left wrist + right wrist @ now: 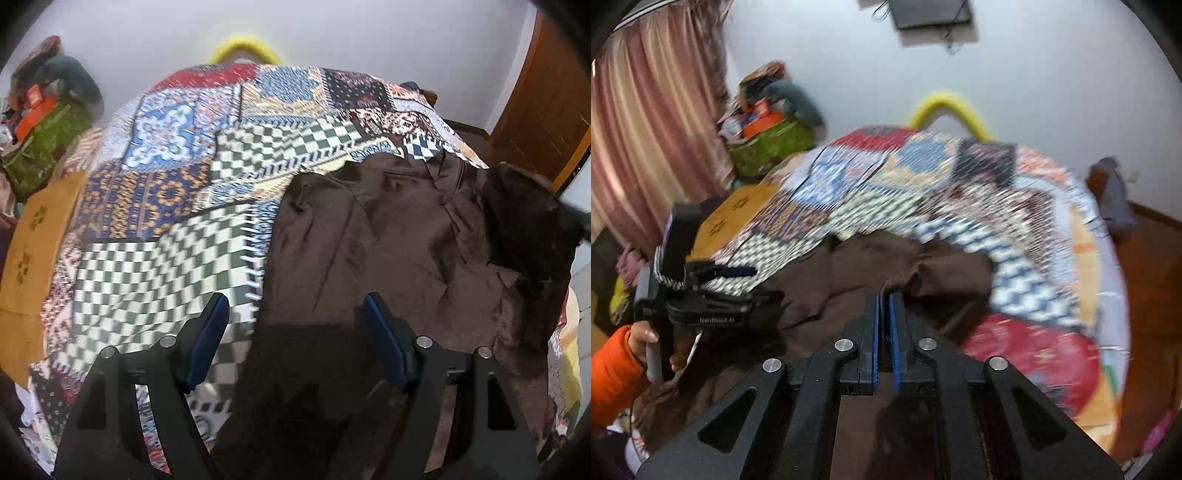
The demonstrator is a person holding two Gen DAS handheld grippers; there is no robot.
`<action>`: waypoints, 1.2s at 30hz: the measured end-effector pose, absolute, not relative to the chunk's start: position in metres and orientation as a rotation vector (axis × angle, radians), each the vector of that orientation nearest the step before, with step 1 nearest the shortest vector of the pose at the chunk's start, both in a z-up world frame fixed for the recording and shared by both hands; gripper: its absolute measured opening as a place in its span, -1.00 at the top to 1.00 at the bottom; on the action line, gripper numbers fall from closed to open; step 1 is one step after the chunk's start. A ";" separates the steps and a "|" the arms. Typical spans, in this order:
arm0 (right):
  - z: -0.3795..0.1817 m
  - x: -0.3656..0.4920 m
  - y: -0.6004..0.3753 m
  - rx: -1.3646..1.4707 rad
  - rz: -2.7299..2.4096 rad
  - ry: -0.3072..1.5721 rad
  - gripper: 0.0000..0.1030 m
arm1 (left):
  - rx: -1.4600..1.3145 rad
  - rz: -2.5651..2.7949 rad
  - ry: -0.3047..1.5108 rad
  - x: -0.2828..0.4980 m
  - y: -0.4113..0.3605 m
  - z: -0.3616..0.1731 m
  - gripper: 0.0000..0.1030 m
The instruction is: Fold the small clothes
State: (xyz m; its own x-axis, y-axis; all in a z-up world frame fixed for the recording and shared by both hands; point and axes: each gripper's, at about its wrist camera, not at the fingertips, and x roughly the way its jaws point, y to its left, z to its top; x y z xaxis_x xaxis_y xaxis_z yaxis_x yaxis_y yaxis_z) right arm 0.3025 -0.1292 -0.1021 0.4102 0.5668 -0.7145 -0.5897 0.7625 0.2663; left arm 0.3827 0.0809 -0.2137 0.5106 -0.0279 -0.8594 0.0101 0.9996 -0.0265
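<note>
The right tongs are clamped on the dark brown soft fabric garment; the left tongs stand apart. Carry the pinched edge across evenly, aligning edges, keeping fabric flat on the patchwork-covered bed.

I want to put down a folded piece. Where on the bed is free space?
The patchwork bedspread is bare left of the brown garment, out to the cardboard. The strip behind the garment is free too. The garment's own side is crowded.
</note>
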 end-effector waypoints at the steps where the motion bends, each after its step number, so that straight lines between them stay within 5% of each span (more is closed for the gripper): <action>1: -0.105 0.301 -0.123 -0.031 0.744 0.900 0.87 | -0.014 -0.016 1.027 0.378 0.084 -0.210 -0.45; 3: -0.104 0.297 -0.118 -0.046 0.744 0.900 0.71 | -0.012 -0.009 1.018 0.369 0.089 -0.204 -0.45; 5: -0.099 0.292 -0.119 -0.068 0.729 0.873 0.27 | -0.020 0.004 1.010 0.360 0.097 -0.199 -0.49; 7: -0.092 0.285 -0.126 -0.084 0.706 0.828 0.09 | -0.031 0.020 1.005 0.352 0.106 -0.195 -0.52; 25: -0.146 0.284 -0.246 0.089 0.380 0.953 0.01 | -0.111 0.101 1.092 0.316 0.140 -0.221 -0.52; 36: -0.166 0.298 -0.237 0.156 0.465 0.981 0.05 | -0.092 0.077 1.149 0.326 0.122 -0.245 -0.52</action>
